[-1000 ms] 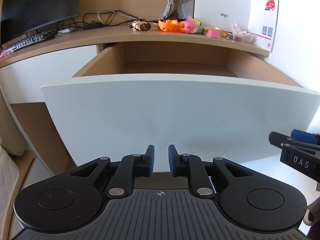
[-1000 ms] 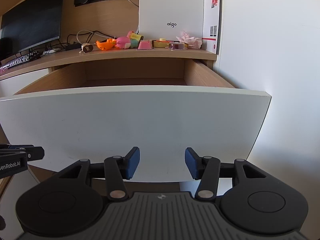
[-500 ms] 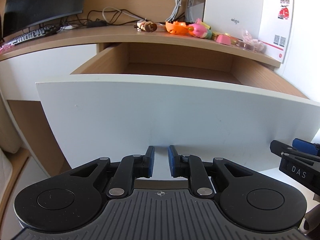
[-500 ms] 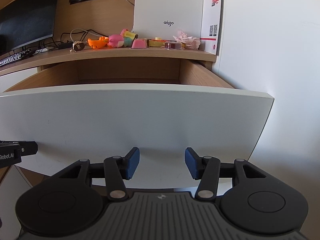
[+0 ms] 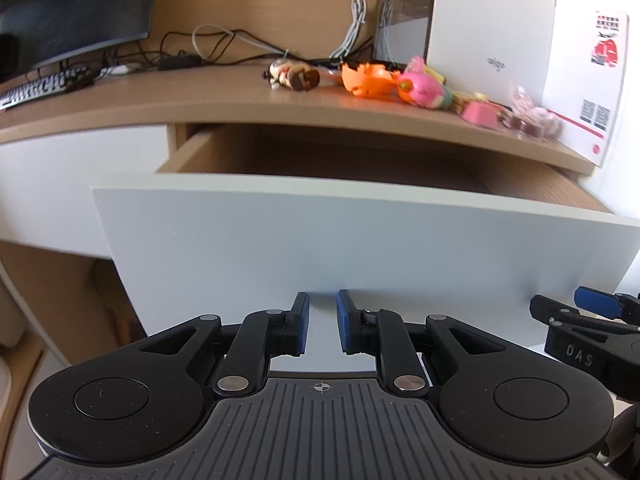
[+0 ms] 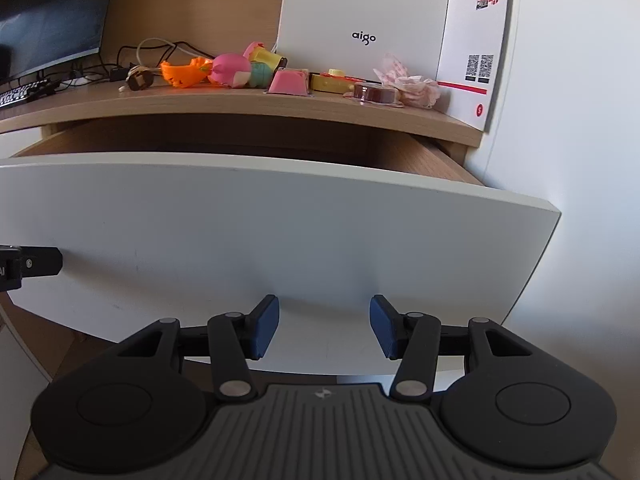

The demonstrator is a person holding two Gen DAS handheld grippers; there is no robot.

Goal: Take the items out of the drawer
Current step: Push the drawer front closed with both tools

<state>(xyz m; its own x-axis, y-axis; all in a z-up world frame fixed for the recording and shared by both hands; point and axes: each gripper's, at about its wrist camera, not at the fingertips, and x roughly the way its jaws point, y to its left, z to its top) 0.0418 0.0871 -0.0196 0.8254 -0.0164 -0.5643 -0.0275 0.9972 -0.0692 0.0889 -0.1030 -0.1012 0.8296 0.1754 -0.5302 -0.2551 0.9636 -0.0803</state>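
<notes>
The drawer (image 5: 320, 248) is pulled out from under the desk (image 5: 200, 108). Its big white front stands right in front of both grippers. The view is from low down, so the floor of the drawer is hidden. You cannot tell what is in it. Only its brown wood sides and back wall show over the white front.

There are two grippers. The left gripper (image 5: 322, 320) points straight at the lower part of the white front. Its two blue pads are close together with a thin gap between them, and nothing is in that gap. The tips are just beside the white front; you cannot tell if they touch it. The right gripper (image 6: 324, 326) also points at the lower part of the front, more to the right. Its two blue pads are wide apart and hold nothing.

Up above the jaws, on the desk top, lies a row of small toys. There is one orange toy (image 6: 184, 72), one round pink toy (image 6: 232, 70), one pink block (image 6: 289, 82), one yellow piece (image 6: 334, 80) and one brown round thing (image 6: 376, 94). Behind them stands one white box (image 6: 364, 20) with "aigo" on it. Far off to the left of the jaws are one dark screen (image 5: 76, 8) and one keyboard (image 5: 36, 86).
</notes>
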